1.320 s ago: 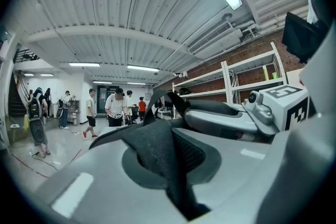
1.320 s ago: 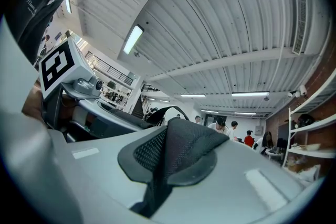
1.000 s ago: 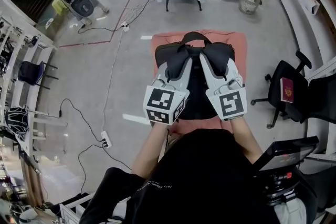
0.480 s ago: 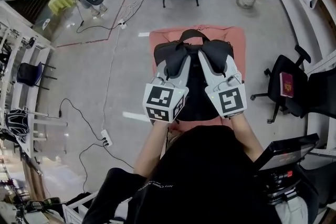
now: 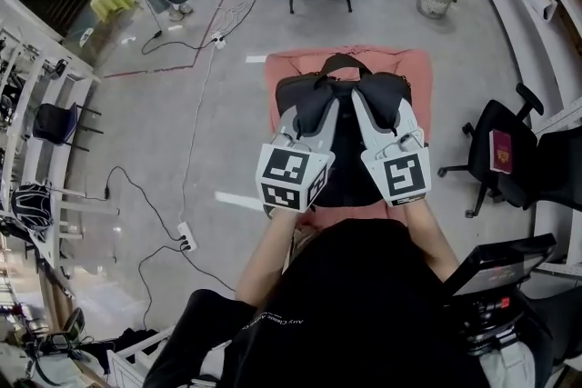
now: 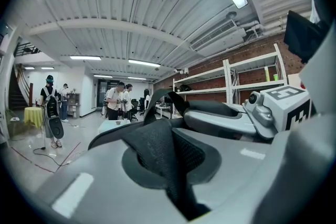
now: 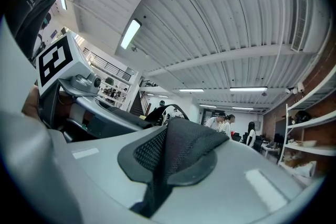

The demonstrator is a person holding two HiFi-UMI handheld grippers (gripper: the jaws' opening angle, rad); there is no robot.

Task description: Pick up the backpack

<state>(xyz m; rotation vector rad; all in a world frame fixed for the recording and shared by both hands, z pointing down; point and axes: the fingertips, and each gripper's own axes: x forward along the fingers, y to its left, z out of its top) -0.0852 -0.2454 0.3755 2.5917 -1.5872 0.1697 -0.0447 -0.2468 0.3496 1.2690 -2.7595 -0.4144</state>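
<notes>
Your left gripper [image 5: 312, 115] is nearly closed, with its jaws pinched on the black mesh left strap [image 6: 157, 149] of the backpack [image 5: 342, 150]. The strap fills the narrow gap between the jaws and bulges out in a fold beyond them.

Your right gripper [image 5: 375, 109] is the same: its jaws are almost together on the right strap [image 7: 178, 149], and the mesh fans out past the tips.

The two grippers sit side by side and close together, both pointing away from you toward the far edge of the worktop [image 5: 282, 68]. Each one's cube shows in the other's view.

The backpack is black. It runs down the middle of the pink worktop from the near edge toward the far edge. Its handle [image 5: 335, 61] loops up at the far end, just short of the far edge. Pink cloth shows in strips along the left and right edges and across both far corners.

The head view doesn't show whether the bag rests on the cloth or hangs clear of it. Each gripper holds its strap near the top of the bag, where the strap joins close to the handle.
</notes>
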